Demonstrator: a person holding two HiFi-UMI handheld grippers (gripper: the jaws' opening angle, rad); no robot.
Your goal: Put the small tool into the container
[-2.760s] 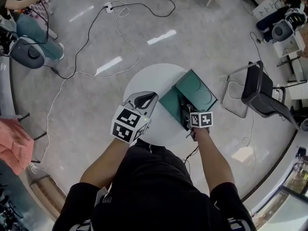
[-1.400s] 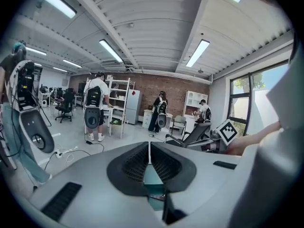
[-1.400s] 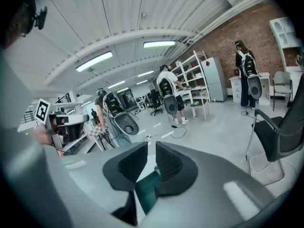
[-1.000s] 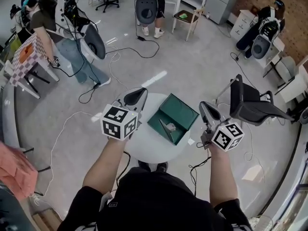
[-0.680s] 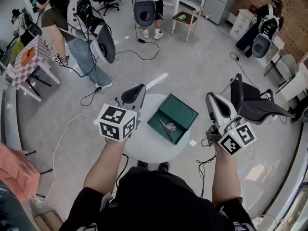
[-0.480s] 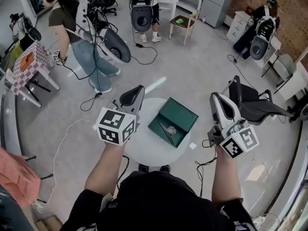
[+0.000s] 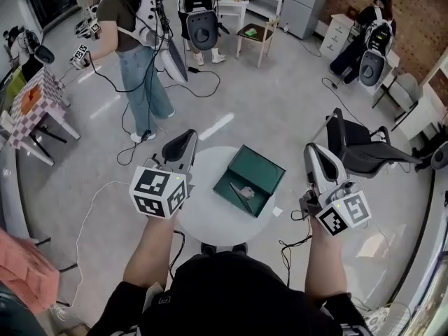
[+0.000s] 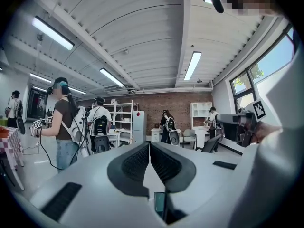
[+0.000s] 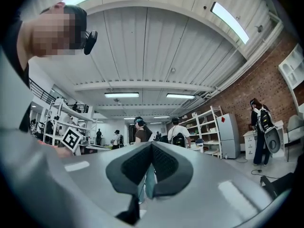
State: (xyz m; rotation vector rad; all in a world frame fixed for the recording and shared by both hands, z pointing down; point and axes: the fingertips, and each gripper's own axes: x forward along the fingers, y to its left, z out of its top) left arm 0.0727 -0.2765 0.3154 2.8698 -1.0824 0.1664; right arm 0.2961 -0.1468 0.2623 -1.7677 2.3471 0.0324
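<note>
Looking down in the head view, the green container [image 7: 260,168] sits open on the round white desk [image 7: 203,219], and the small tool [image 7: 245,192], a greyish piece, lies inside it. The left gripper [image 7: 185,141] is held up at the desk's left edge and the right gripper [image 7: 313,155] off to its right, both well apart from the container and carrying nothing. A small white scrap [image 7: 277,211] lies on the desk near the container. By my reading the placing is done and this is the retreat. What seems left is to bring both grippers to rest, unless the lid is meant to be shut. In the earliest frame the right gripper reached down to the container and the left hung low over the desk. Both now ride higher and wider apart, and the camera has tipped up, so more of the room and its people shows. The tool lies where it did a second ago.

In the left gripper view the left gripper [image 8: 150,151] has its jaws pressed together with nothing between them, aimed across the room at shelving and people.

In the right gripper view the right gripper [image 9: 151,152] is likewise fully closed and empty, pointing slightly up toward ceiling lights and a brick wall.
</note>
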